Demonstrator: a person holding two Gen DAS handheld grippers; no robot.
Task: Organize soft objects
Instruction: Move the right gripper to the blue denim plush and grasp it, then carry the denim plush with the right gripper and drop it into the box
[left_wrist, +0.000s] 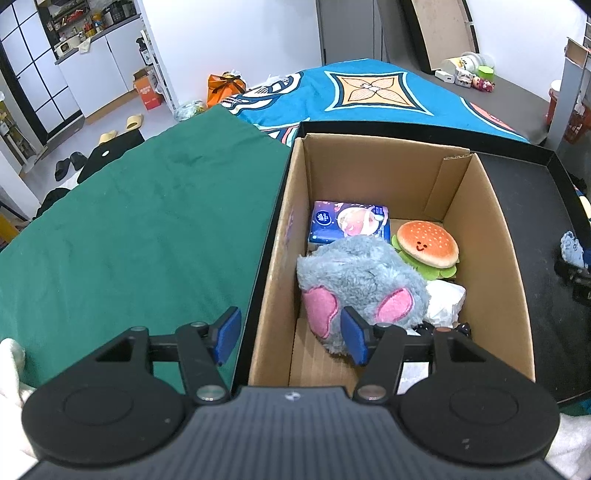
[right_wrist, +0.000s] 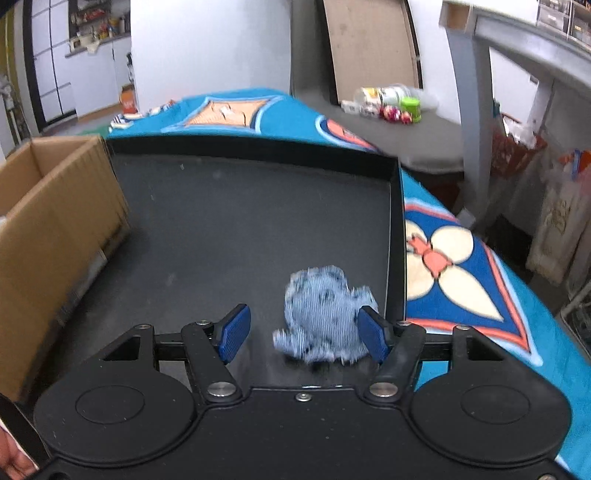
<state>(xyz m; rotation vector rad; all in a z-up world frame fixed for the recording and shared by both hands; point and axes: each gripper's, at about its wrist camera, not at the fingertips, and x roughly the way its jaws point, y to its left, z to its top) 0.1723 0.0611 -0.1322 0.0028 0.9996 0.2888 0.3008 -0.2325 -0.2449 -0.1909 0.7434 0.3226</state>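
An open cardboard box (left_wrist: 373, 166) stands in a black tray (left_wrist: 517, 206). Inside lie a grey plush with pink ears (left_wrist: 364, 280), a burger plush (left_wrist: 428, 245), a blue tissue pack (left_wrist: 349, 221) and something white and crumpled (left_wrist: 445, 301). My left gripper (left_wrist: 290, 321) hovers open over the box's near left wall, its right finger above the grey plush, holding nothing. On the tray floor (right_wrist: 258, 221) beside the box (right_wrist: 55, 206) lies a small blue striped fabric toy (right_wrist: 325, 314). My right gripper (right_wrist: 303, 314) is open low over it. The toy sits against the right finger, not pinched.
A green cloth (left_wrist: 147, 229) covers the surface left of the tray, and a blue patterned blanket (left_wrist: 369, 88) lies behind and to the right (right_wrist: 461, 258). Bottles and small toys (right_wrist: 391, 105) stand on a grey surface at the back. Slippers lie on the floor (left_wrist: 122, 129).
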